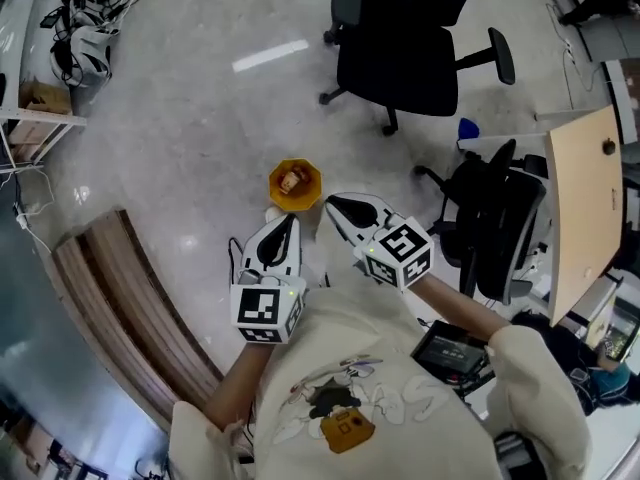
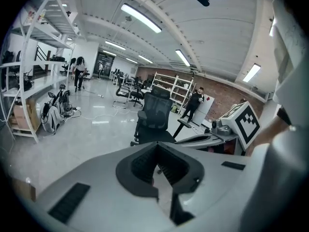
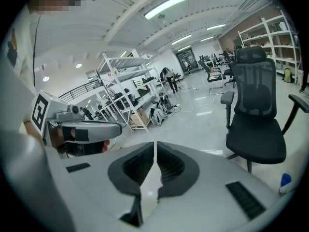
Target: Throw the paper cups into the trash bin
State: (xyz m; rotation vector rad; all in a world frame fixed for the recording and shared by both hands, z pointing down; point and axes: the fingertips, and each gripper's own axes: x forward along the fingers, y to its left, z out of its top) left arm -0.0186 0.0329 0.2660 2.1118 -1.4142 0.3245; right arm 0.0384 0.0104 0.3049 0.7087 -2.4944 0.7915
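Note:
On the floor stands a small yellow trash bin (image 1: pixel 313 173), with what looks like crumpled paper cups (image 1: pixel 292 180) inside it. My left gripper (image 1: pixel 290 219) is held in front of my chest, just short of the bin, with its jaws together and nothing between them. Just to the right of the bin is my right gripper (image 1: pixel 333 204), also shut and empty. In the left gripper view the gripper (image 2: pixel 157 144) points level across the room. The right gripper view shows the same of the right gripper (image 3: pixel 154 144). No cup shows outside the bin.
A black office chair (image 1: pixel 400 53) stands beyond the bin, and a second one (image 1: pixel 495 223) is at the right beside a wooden desk top (image 1: pixel 583 208). A curved wooden bench (image 1: pixel 130 308) runs along the left. Shelves and cables (image 1: pixel 85 28) fill the far left corner.

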